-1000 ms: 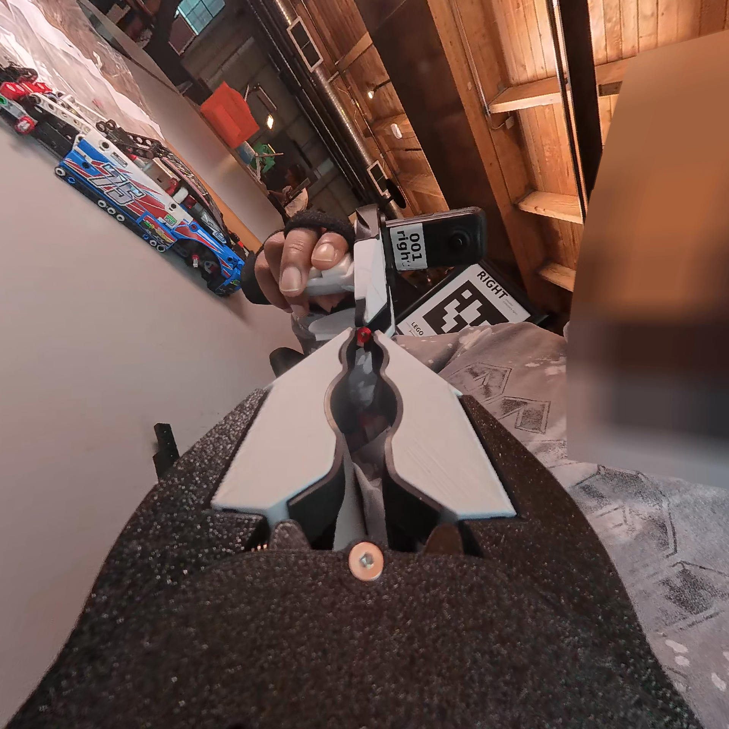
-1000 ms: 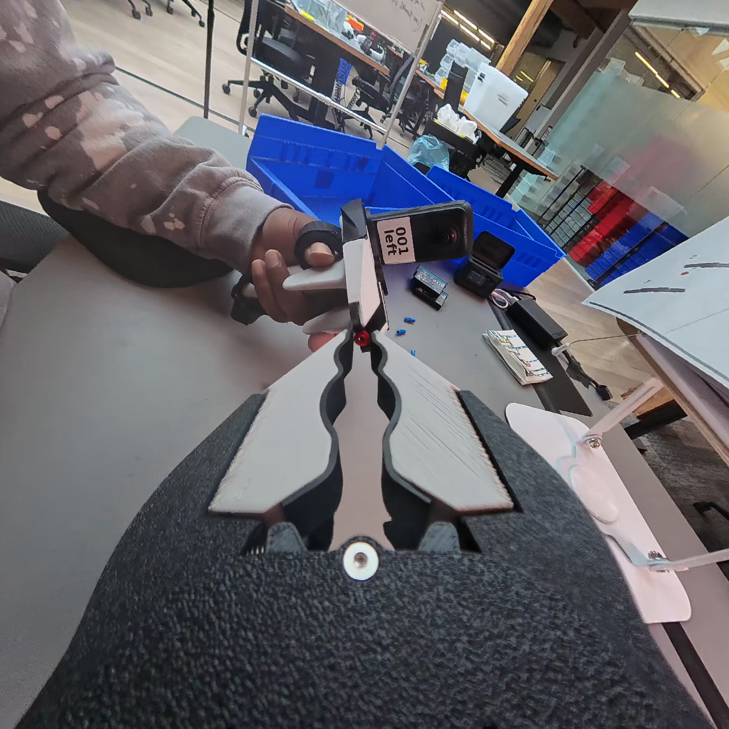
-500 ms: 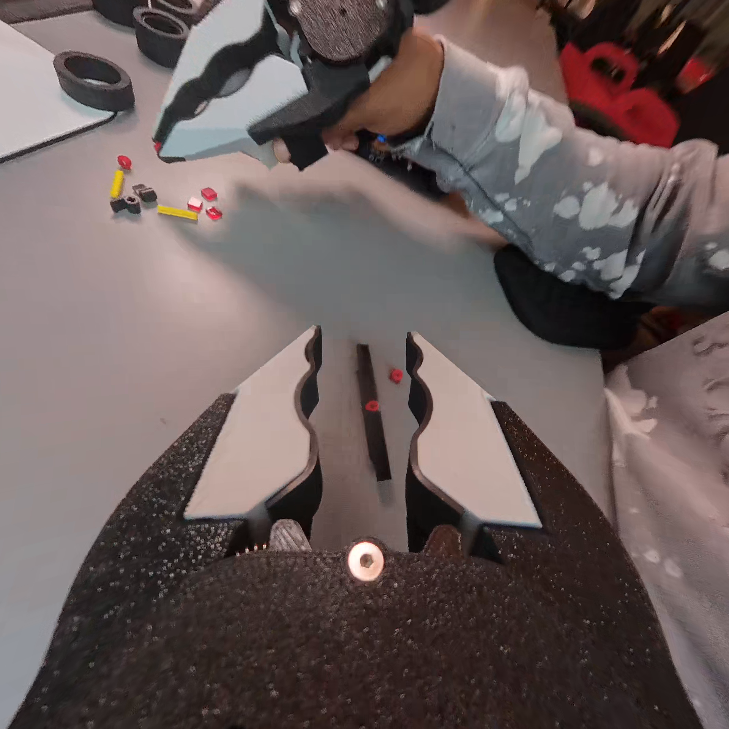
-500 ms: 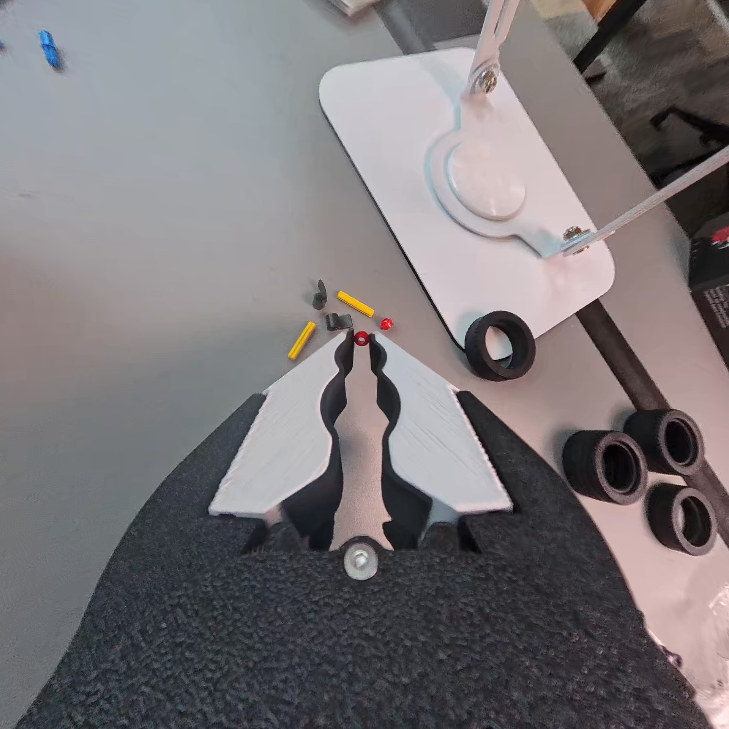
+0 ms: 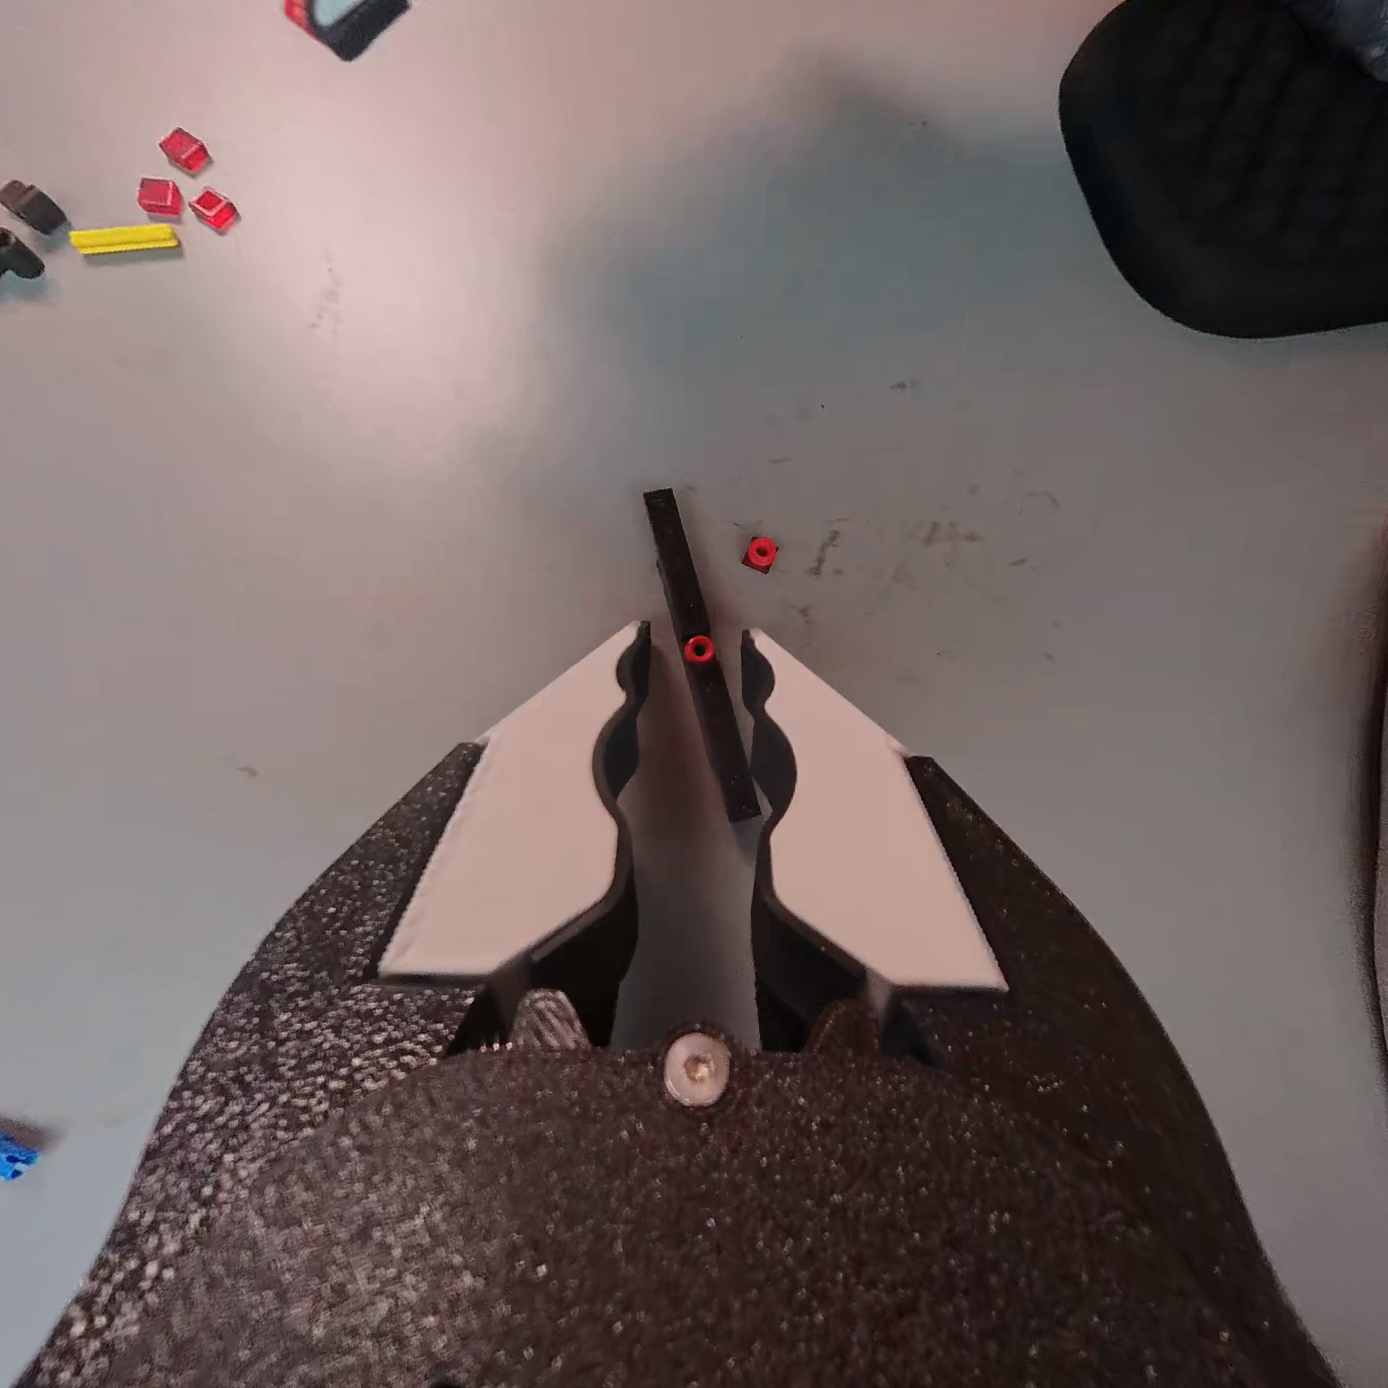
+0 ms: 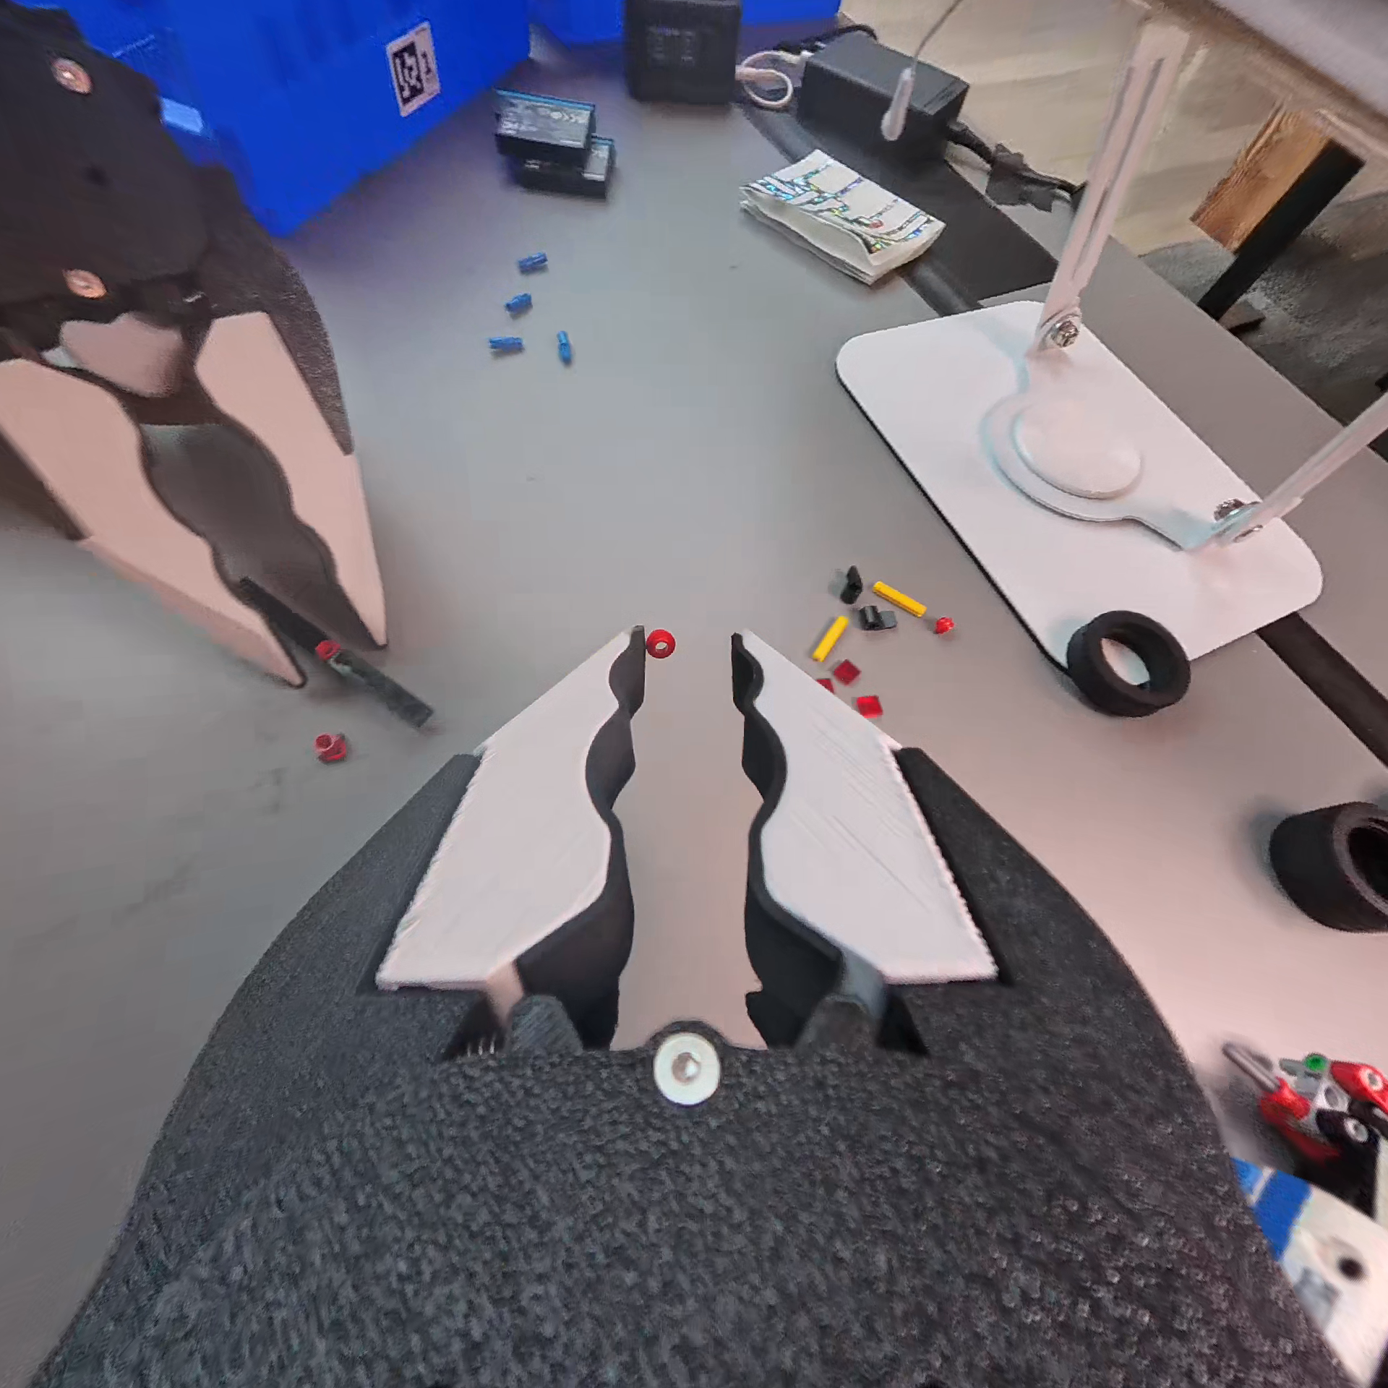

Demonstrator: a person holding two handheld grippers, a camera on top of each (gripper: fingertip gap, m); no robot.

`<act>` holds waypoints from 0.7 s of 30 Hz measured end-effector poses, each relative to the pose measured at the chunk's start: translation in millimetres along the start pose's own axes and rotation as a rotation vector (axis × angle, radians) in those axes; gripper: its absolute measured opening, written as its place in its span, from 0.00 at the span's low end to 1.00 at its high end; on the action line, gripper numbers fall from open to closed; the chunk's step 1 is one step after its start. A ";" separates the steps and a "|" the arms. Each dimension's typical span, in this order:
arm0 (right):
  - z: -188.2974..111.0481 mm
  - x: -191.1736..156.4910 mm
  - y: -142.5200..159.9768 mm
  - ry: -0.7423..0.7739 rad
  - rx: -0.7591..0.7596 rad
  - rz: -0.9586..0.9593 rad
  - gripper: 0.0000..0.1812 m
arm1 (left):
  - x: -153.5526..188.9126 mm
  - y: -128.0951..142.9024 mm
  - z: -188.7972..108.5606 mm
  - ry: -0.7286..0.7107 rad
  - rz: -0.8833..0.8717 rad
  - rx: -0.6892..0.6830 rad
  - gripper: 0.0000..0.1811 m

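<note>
- Lying flat on the grey table: a thin black bar, long and narrow, with a small red ring seated on it near its middle.
- Straddling that bar: left gripper, fingers spread with a clear gap, bar running between them; near end of the bar close by the right-hand finger, contact not certain.
- Sitting loose just beside the bar's far end: one red bush, apart from it.
- Seen from the right wrist view: same left gripper tipped down at the table, bar poking out beyond its tips, ring at the fingertips, loose bush nearby.
- Hovering over bare table: right gripper, fingers parted, nothing pinched; a second red ring right against the tip of its left-hand finger, clinging or just behind it cannot be told.
- Scattered right of the right gripper: two yellow rods, two small black pieces, three flat red tiles, one red stud.
- Farther back: four blue pins, two dark battery packs, one folded leaflet, blue bins.
- To the right: white stand base, one black tyre touching its corner, another tyre at the edge of view.
</note>
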State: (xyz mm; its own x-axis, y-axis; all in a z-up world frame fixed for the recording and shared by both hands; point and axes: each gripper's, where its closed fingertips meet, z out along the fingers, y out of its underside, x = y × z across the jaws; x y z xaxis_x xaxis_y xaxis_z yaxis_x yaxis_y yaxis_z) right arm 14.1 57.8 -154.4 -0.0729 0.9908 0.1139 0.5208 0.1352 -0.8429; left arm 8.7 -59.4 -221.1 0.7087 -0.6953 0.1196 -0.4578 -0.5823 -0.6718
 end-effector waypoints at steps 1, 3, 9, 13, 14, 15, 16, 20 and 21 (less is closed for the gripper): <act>-2.8 -6.5 2.9 -0.006 0.001 -0.002 0.13 | 0.1 1.0 1.7 -0.005 0.007 -0.006 0.11; -5.5 -13.0 5.1 0.002 0.025 -0.007 0.13 | -0.5 0.2 2.5 -0.014 0.010 -0.004 0.07; 10.4 11.5 14.4 0.059 -0.024 0.025 0.12 | -6.5 -0.9 2.6 -0.039 -0.008 0.005 0.03; 10.4 -9.9 12.3 -0.085 -0.038 0.022 0.12 | -11.9 1.9 -0.7 -0.068 0.002 -0.008 0.03; 8.5 -20.8 14.4 -0.140 -0.044 0.006 0.12 | -13.4 2.6 -1.5 -0.075 0.006 -0.011 0.03; 7.1 -29.7 16.6 -0.178 -0.048 -0.012 0.12 | -14.3 3.0 -2.0 -0.077 0.005 -0.011 0.03; 6.8 -37.1 18.7 -0.203 -0.050 -0.028 0.12 | -14.4 3.1 -2.0 -0.072 -0.001 -0.009 0.04; 17.5 -56.3 33.0 -0.244 -0.113 -0.077 0.12 | -12.8 3.2 -2.1 -0.048 -0.017 -0.002 0.06; 21.7 -58.6 35.1 -0.249 -0.125 -0.086 0.12 | -12.3 3.3 -2.3 -0.044 -0.018 -0.003 0.07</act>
State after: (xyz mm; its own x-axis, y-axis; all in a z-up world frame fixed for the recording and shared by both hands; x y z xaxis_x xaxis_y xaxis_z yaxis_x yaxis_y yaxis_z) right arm 18.2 4.4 -202.0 -0.3197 0.9468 0.0364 0.6034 0.2331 -0.7626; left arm -2.7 -53.8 -223.1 0.7398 -0.6655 0.0991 -0.4467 -0.5959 -0.6674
